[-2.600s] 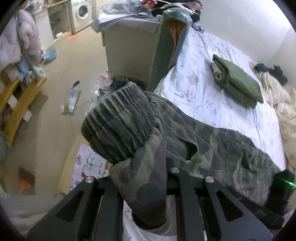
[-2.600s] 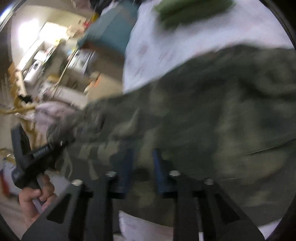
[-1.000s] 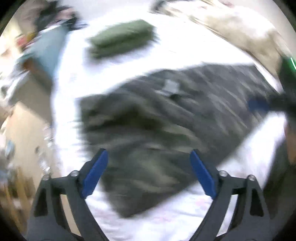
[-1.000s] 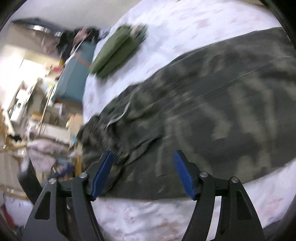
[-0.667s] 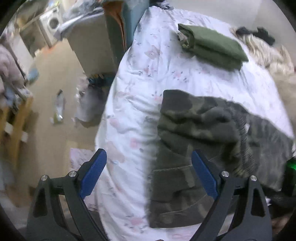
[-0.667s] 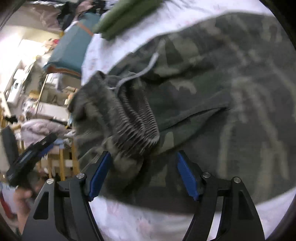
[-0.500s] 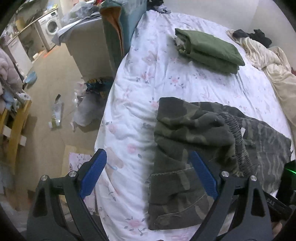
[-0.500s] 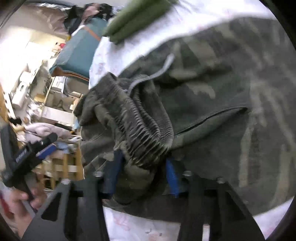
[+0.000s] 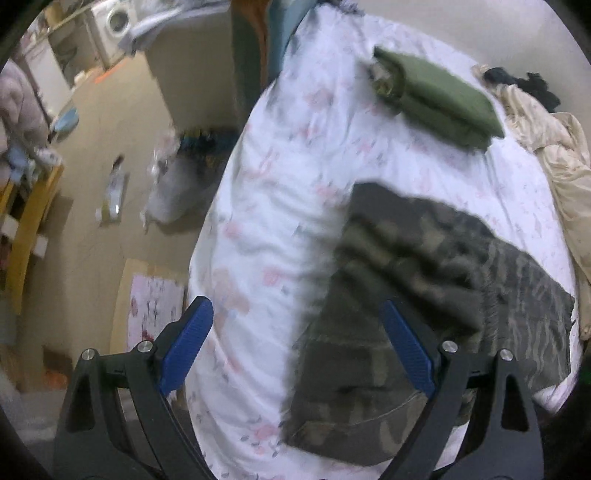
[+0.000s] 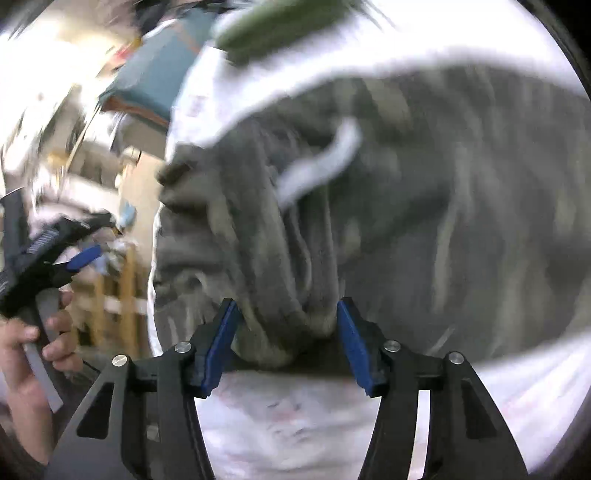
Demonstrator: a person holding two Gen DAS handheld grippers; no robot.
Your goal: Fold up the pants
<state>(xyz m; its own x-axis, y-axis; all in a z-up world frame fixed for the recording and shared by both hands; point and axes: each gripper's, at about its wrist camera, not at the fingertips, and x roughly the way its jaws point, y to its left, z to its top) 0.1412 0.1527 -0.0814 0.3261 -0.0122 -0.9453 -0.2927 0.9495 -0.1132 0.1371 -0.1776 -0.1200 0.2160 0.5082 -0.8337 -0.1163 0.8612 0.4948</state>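
The right gripper (image 10: 288,336) has its blue-padded fingers (image 10: 218,343) set partly apart, one on either side of a bunched ridge of the camouflage pants (image 10: 424,206); the pads lie against the gathered, ribbed waistband fabric, though the blur leaves it unclear whether they pinch it or only bracket it. This gripper points low across the bed, its black triangular finger frames with silver screws rising from the bottom edge. A pale drawstring (image 10: 325,162) curls across the cloth above the fingers. The left gripper (image 9: 295,347) is spread wide with nothing between its blue pads (image 9: 184,345); it hangs above the near edge of the mattress, aimed down at a slant, its right finger over the pants (image 9: 424,295) and its left finger over bare sheet. In the right wrist view the person's left hand (image 10: 33,354) wraps the left gripper's (image 10: 79,257) dark handle off the side of the bed. The pants are soft, thick, mottled green-brown cloth, lying folded in a rumpled heap on the white floral bedsheet (image 9: 280,155), near its lower right. Further up the sheet, well apart, sits a neatly folded olive-green garment (image 9: 439,96), and a crumpled cream blanket (image 9: 554,147) trails along the far right side. Beyond the bed edge lies a beige floor (image 9: 122,140) scattered with clutter, and a white washing machine (image 9: 110,26) stands in the far corner.
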